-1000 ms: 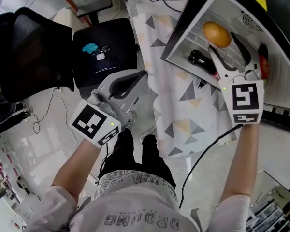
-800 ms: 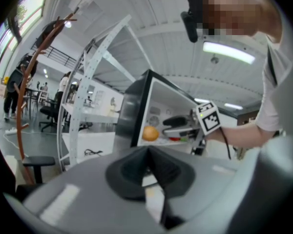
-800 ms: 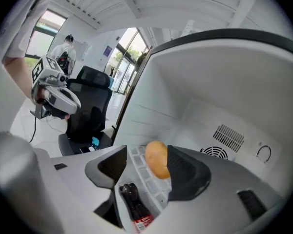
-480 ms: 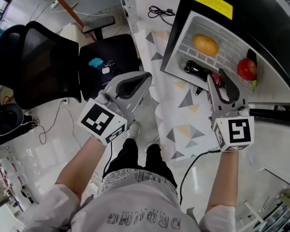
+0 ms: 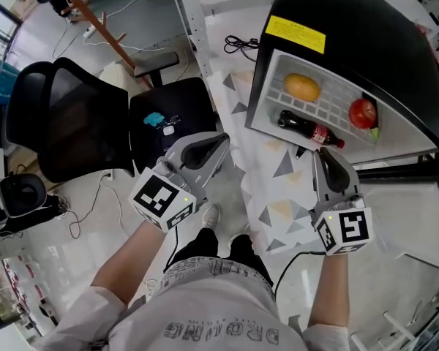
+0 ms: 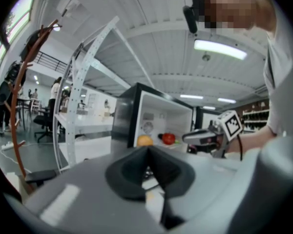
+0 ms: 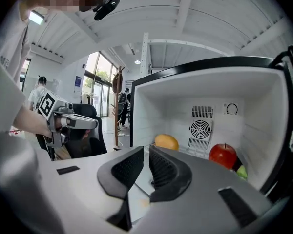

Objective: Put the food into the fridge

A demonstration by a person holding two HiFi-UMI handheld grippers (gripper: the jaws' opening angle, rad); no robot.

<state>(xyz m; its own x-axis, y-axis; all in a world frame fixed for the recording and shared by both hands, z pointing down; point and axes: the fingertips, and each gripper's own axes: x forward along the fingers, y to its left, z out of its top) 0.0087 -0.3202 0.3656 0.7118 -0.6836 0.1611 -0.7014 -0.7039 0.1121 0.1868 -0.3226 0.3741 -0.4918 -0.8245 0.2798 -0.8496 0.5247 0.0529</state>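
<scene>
We hold both grippers nearly level before the open fridge (image 5: 351,20): left gripper (image 5: 221,139) with jaws together, right gripper (image 5: 318,152) just closing to an empty slit. Orange (image 5: 302,87), bottle (image 5: 311,129) and apple (image 5: 362,112) lie inside, beyond its front edge.

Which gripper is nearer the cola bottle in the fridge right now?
Right. The right gripper is just in front of the cola bottle, its empty jaws just closing; the left gripper is farther off to its left.

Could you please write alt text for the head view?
An open black fridge on a patterned cloth holds an orange fruit, a dark bottle and a red apple. A person holds the left gripper shut and the right gripper empty, its jaws just closing to a narrow gap.
</scene>
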